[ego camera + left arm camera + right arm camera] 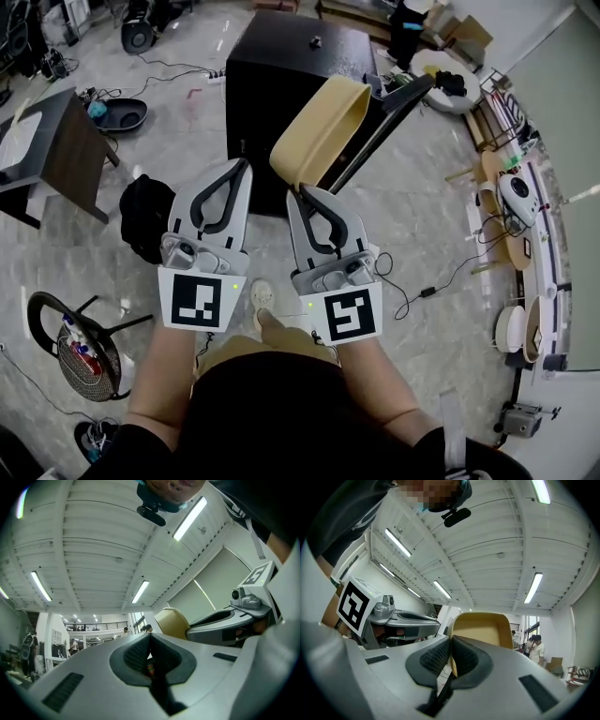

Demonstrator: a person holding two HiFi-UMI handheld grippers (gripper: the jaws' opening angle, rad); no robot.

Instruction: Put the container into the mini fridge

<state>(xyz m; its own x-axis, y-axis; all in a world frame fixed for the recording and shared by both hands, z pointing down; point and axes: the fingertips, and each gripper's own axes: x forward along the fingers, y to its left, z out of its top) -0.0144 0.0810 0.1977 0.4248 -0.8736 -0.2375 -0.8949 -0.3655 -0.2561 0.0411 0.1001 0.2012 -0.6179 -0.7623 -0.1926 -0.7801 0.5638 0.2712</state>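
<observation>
In front of the mini fridge (291,75), the right gripper (302,194) is pinched tight on the rim of the tan container (323,127), which hangs in the air just short of the fridge; the left gripper (246,167) sits beside it, jaws together on nothing. Step in hand, by my reading: the carry to the fridge. Next: close the gap and, as the door's state is unclear, perhaps open it with the free left gripper.

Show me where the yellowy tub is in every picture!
Head view: tan container upper middle, tilted.
Left gripper view: container right of centre, behind the jaws.
Right gripper view: container centre, just above the jaws.
Shared landmark: right tongs pinching its edge.
</observation>
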